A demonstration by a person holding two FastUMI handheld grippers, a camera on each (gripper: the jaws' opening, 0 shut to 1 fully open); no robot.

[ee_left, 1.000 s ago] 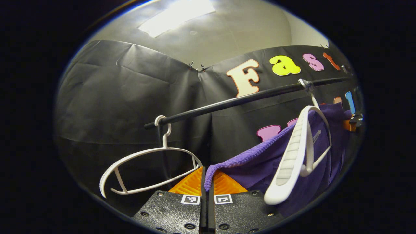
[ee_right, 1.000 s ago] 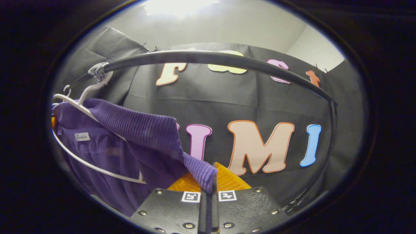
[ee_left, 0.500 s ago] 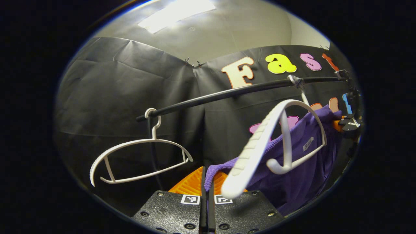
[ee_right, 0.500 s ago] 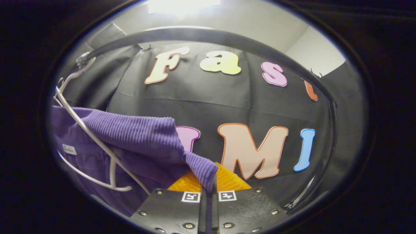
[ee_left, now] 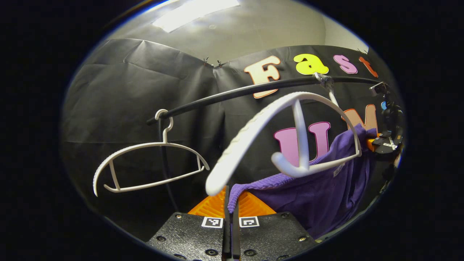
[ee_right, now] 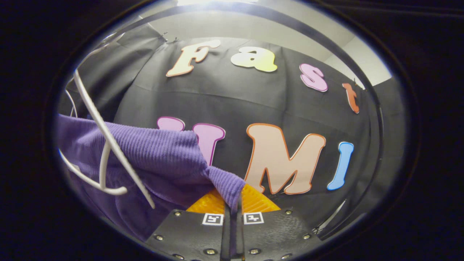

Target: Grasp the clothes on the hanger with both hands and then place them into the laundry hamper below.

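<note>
The purple garment (ee_left: pixel 319 195) is soft cloth, ribbed along its edge and finer-knit across the body; both white hangers (ee_left: pixel 145 165) (ee_left: pixel 275 123) look like smooth matt plastic, the nearer one ridged along its arm. The black rail (ee_left: pixel 232 96) is smooth with a faint sheen; the booth wall (ee_left: pixel 119 98) is matt, creased black cloth.

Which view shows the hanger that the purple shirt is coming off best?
The left gripper view: the hanger shows whole there, hooked on the rail, with the purple shirt below it. The right gripper view catches just thin parts of it at the left edge.
</note>
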